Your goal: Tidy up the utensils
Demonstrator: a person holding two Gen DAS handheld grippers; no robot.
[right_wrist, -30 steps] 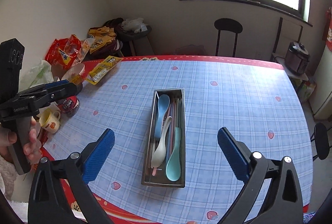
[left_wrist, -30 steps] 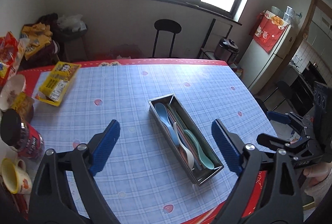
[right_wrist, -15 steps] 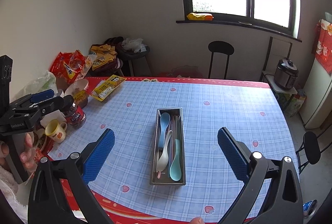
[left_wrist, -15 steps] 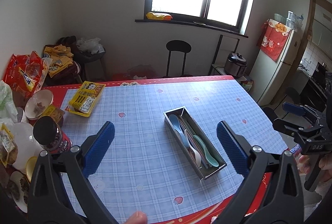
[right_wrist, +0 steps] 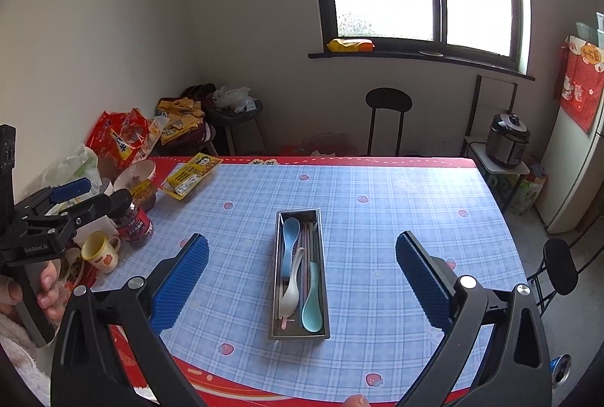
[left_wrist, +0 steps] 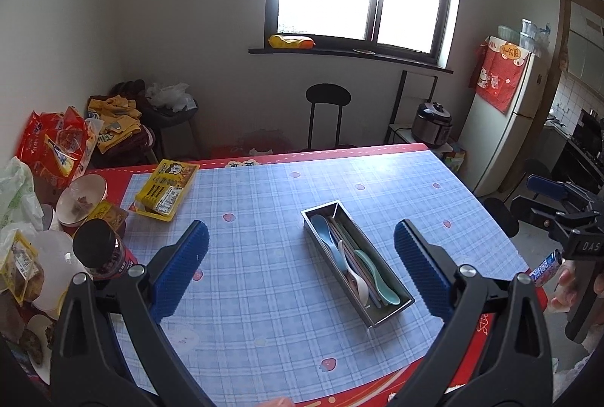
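A steel utensil tray lies on the blue checked tablecloth. In it lie a blue spoon, a white spoon, a teal spoon and several chopsticks. My left gripper is open and empty, held high above the table's near side. My right gripper is open and empty, also high and back from the tray. Each gripper shows at the edge of the other's view, the right one and the left one.
Food clutter crowds the table's left edge: a dark-lidded jar, a yellow mug, a bowl, a yellow packet and snack bags. A black stool, a rice cooker and a fridge stand beyond.
Both grippers have pulled up and back from the table, so the tray looks smaller and more of the room shows. The utensils in the tray have not moved.
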